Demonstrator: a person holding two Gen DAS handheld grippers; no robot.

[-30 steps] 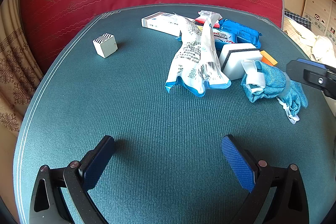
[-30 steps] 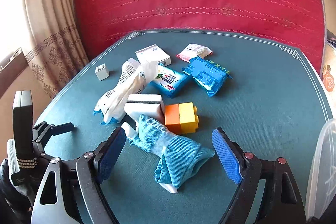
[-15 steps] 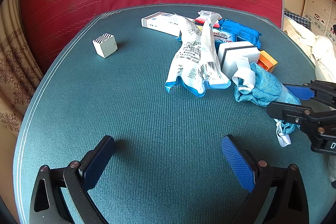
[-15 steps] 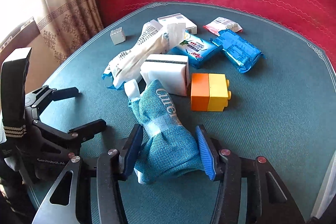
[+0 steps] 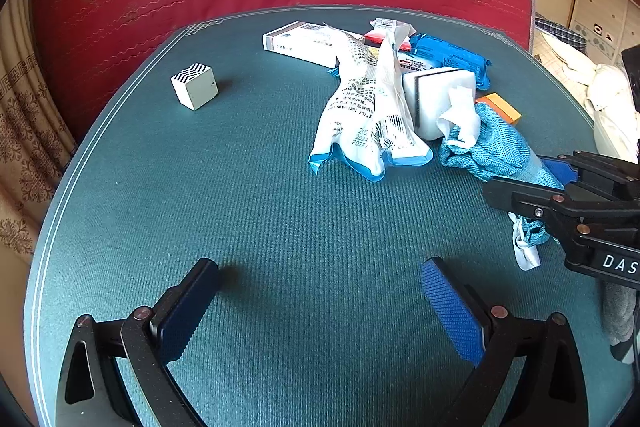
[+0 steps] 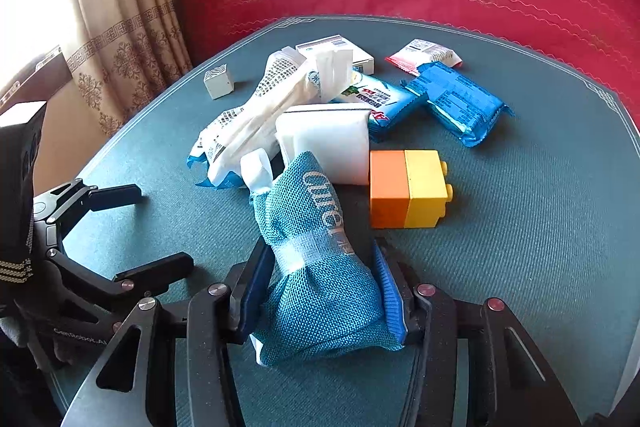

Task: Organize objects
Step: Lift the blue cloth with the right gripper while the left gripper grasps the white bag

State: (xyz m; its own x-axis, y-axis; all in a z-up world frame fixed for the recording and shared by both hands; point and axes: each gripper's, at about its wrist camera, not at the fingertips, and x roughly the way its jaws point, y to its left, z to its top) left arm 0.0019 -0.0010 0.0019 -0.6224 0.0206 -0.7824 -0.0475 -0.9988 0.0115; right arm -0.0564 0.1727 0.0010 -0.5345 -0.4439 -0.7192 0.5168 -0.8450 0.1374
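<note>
R gripper (image 6: pixel 320 287) closing, pads squeezing blue cloth bundle (image 6: pixel 320 267) near table's (image 5: pixel 280 227) front edge. Lift straight up, clear of the block (image 6: pixel 408 189). L gripper (image 5: pixel 320 311) apart, empty.

Bright daylight from the left window; sharp focus; fisheye-bent edges.

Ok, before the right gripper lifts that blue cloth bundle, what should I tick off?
1. Blue cloth bundle between the right gripper's pads: ok; jaws closing on it.
2. Grip centred: not ok, pads sit at the near end.
3. Bundle's far tip clear of the white sponge block: cannot tell.
4. Orange-yellow brick apart from the cloth: ok.
5. Left gripper open, empty, out of the way: ok.
</note>
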